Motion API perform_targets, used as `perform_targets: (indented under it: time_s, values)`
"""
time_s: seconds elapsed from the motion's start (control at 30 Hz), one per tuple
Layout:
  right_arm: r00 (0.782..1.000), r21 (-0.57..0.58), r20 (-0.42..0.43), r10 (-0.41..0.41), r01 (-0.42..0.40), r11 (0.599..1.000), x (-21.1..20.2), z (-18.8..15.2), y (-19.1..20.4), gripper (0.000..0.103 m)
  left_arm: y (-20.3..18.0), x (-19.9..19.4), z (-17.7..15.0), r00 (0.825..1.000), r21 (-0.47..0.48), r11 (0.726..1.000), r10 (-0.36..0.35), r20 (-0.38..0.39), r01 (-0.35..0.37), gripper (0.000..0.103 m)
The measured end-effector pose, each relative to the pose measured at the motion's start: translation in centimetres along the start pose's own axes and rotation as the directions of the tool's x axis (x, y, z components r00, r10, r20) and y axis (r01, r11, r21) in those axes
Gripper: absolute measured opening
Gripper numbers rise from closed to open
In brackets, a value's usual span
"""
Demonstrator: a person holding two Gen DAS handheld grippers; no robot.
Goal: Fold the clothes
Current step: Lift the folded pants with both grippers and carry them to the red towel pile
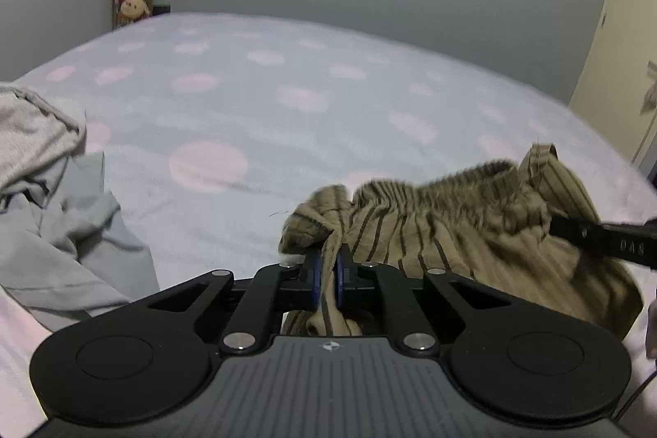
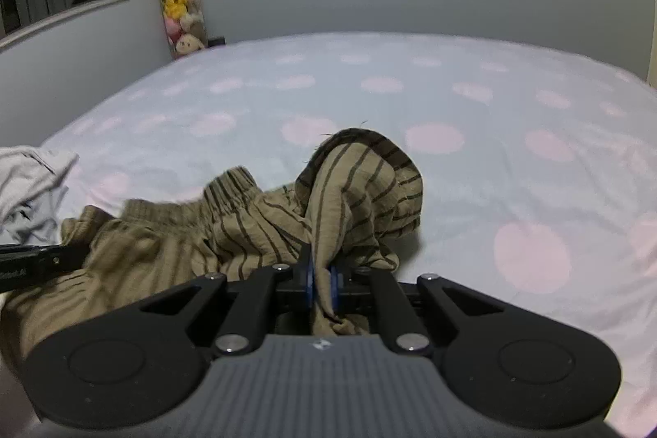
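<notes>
Striped tan shorts (image 1: 431,224) bunched on the spotted bed (image 1: 254,101), caught at both ends. Left claw (image 1: 327,274) closed on a fold at one corner, cloth running between its blue pads (image 1: 315,276) and hanging out below them. Right claw (image 2: 322,284) likewise clamped on a gathered fold, a hump of fabric standing up just ahead of it. Elastic waistband (image 2: 230,191) runs roughly side to side between the two claws, so the long axis lies across, from one claw to the other; each hand sits at its own end, neither nearer the middle. Cloth between them is slack and crumpled, mostly resting on the bed. Likely next call: draw the claws apart to stretch the waistband flat. Grey clothes (image 1: 53,191) heaped well off to the left claw's left. Plush toys (image 2: 180,3) stacked at the far wall.
</notes>
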State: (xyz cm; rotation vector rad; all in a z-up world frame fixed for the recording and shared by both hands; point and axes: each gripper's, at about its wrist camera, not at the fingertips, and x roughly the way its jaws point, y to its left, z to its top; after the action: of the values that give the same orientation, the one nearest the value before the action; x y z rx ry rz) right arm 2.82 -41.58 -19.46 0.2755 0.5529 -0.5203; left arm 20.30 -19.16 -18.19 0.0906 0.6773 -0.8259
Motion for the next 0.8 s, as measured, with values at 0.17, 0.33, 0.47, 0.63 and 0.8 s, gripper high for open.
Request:
perform_targets:
  time_s: [0.17,0.33,0.47,0.63,0.8]
  values:
    - [0.995,-0.019,0.096,-0.035,0.037,0.999,-5.5,0.9,0.2,0.008,-1.9,-3.6,1.5,0.995,0.028,0.998,-0.057,0.080,0.055,0.003]
    - [0.976,0.002,0.197,-0.090,0.092,0.996,-12.3,1.5,-0.7,0.008,-5.4,-6.6,3.6,0.983,0.061,0.990,-0.133,0.125,0.127,0.002]
    - [0.951,0.039,0.262,-0.164,0.160,0.986,-18.5,1.5,-2.6,0.008,-10.0,-8.7,5.9,0.960,0.120,0.971,-0.226,0.166,0.208,0.002]
    - [0.902,0.118,0.327,-0.282,0.257,0.959,-26.6,0.7,-6.3,0.008,-17.9,-10.2,8.5,0.914,0.230,0.912,-0.377,0.149,0.338,0.002]
    - [0.832,0.233,0.345,-0.435,0.374,0.898,-34.4,-1.2,-10.9,0.008,-27.8,-10.9,10.4,0.847,0.348,0.810,-0.526,0.079,0.471,0.002]
